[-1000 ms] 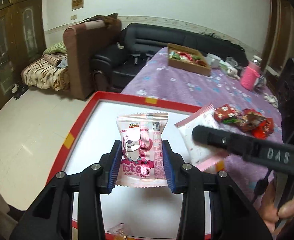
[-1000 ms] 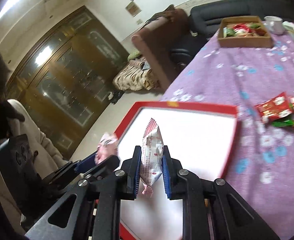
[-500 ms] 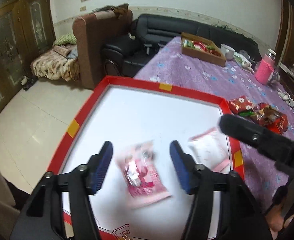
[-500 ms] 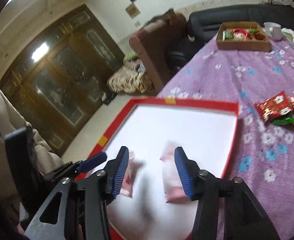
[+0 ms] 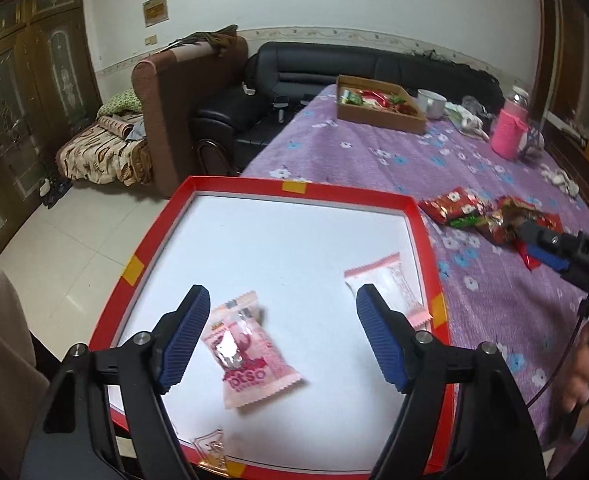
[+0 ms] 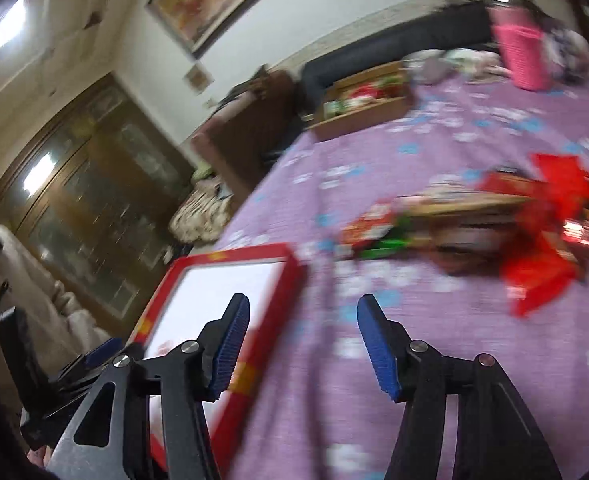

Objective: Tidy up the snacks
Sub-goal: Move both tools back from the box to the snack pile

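A red-rimmed white tray (image 5: 302,191) lies at the near end of the purple table. In it lie a pink snack packet (image 5: 250,356) and a paler pink-edged packet (image 5: 390,284). My left gripper (image 5: 282,336) hovers over the pink packet with its jaws opening, pads clear of it. My right gripper (image 6: 302,344) hangs over the purple cloth just right of the tray (image 6: 286,276), jaws opening, nothing between them. In the left wrist view the right gripper (image 5: 550,246) reaches toward a heap of red and green snack packets (image 5: 490,212), also blurred in the right wrist view (image 6: 534,216).
A brown cardboard box (image 5: 378,114) of snacks stands at the table's far end, beside a white bowl (image 5: 430,102) and a pink-sleeved jar (image 5: 510,136). A small clear wrapper (image 5: 210,446) lies at the tray's near edge. A black sofa (image 5: 334,68) is behind the table.
Both grippers let go of their packets, which dropped flat into the tray. The right gripper then swung right, off the tray and toward the red snack heap.
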The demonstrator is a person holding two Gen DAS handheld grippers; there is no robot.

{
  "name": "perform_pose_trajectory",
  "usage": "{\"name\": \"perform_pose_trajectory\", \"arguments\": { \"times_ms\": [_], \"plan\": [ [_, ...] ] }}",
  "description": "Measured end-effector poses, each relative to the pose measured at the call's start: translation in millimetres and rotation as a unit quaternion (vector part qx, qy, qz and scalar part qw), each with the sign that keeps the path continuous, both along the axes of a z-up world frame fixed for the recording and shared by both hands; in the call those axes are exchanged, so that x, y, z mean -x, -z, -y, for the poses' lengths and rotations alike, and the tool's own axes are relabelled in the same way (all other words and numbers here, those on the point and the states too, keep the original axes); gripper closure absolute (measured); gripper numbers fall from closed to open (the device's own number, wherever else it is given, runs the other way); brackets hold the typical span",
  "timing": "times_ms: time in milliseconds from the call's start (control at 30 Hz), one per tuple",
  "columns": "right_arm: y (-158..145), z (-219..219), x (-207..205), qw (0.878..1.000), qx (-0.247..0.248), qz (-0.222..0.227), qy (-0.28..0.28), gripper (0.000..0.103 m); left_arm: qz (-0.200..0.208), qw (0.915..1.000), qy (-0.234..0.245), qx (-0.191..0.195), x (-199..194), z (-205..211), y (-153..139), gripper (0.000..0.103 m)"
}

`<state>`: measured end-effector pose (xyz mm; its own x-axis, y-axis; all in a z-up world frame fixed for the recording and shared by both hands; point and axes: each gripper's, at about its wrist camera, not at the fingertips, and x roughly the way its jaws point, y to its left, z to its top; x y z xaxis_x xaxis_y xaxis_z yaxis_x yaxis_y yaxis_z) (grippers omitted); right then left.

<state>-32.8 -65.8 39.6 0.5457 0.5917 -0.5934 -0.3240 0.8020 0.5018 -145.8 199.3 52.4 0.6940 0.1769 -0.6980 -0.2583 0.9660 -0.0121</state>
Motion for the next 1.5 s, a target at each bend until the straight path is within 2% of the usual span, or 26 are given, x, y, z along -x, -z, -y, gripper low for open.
{"name": "perform_pose_trajectory", "arguments": {
  "times_ms": [100, 300, 400, 433, 533, 633, 700, 767, 800, 900, 967, 1000, 1033, 1100, 1167, 1267, 1400, 1500],
  "plan": [
    [2, 36, -13, 0.999, -0.013, -0.017, 0.04, 0.044, -0.005, 0.9999, 0.011, -0.003, -3, 8, 1, 0.027],
    [-20, 70, -55, 0.995, -0.001, -0.002, 0.098, 0.039, -0.014, 0.9993, 0.035, -0.007, -6, 24, 5, 0.027],
    [-30, 71, -88, 0.992, 0.021, 0.017, 0.121, 0.028, -0.023, 0.9988, 0.042, -0.007, -8, 30, 7, 0.027],
    [-30, 69, -97, 0.991, 0.027, 0.017, 0.127, 0.025, -0.025, 0.9987, 0.044, -0.007, -7, 32, 8, 0.027],
    [-15, 62, -137, 0.991, 0.035, -0.009, 0.128, 0.025, -0.027, 0.9983, 0.051, -0.009, -4, 38, 6, 0.027],
    [13, 43, -160, 0.989, 0.079, -0.051, 0.114, 0.026, -0.026, 0.9981, 0.055, -0.013, -1, 42, 4, 0.027],
    [20, 28, -153, 0.989, 0.11, -0.04, 0.089, 0.028, -0.027, 0.9978, 0.059, -0.014, -1, 44, 4, 0.027],
    [22, 19, -139, 0.993, 0.1, -0.046, 0.039, 0.042, -0.03, 0.9977, 0.059, -0.015, -3, 45, 4, 0.027],
    [23, 15, -129, 0.994, 0.093, -0.05, 0.002, 0.042, -0.031, 0.9977, 0.059, -0.013, -5, 46, 5, 0.027],
    [27, 11, -86, 0.985, 0.092, -0.079, -0.126, 0.044, -0.029, 0.9973, 0.067, -0.006, -5, 49, 6, 0.027],
    [21, 24, -60, 0.982, 0.068, -0.074, -0.161, 0.05, -0.03, 0.9968, 0.073, -0.006, -7, 55, 8, 0.027],
    [10, 44, -45, 0.987, 0.049, -0.042, -0.145, 0.049, -0.033, 0.9964, 0.077, -0.006, -7, 58, 9, 0.027],
    [4, 57, -37, 0.991, 0.039, -0.023, -0.124, 0.045, -0.035, 0.9961, 0.081, -0.007, -8, 61, 10, 0.027],
    [-6, 93, -26, 0.998, 0.022, 0.006, -0.066, 0.043, -0.04, 0.9946, 0.096, -0.004, -9, 72, 11, 0.027],
    [-6, 111, -25, 0.999, 0.011, 0.004, -0.036, 0.041, -0.036, 0.9927, 0.115, -0.006, -8, 85, 8, 0.027],
    [2, 126, -32, 1.0, 0.03, -0.008, -0.005, 0.039, -0.03, 0.9892, 0.142, -0.017, -5, 105, 3, 0.027],
    [13, 116, -48, 0.999, 0.039, -0.021, -0.004, 0.039, -0.04, 0.9847, 0.169, -0.015, -12, 130, 3, 0.027],
    [18, 95, -65, 0.997, 0.077, -0.023, 0.004, 0.039, -0.043, 0.9831, 0.176, -0.023, -22, 146, 4, 0.027]
  ]
}}
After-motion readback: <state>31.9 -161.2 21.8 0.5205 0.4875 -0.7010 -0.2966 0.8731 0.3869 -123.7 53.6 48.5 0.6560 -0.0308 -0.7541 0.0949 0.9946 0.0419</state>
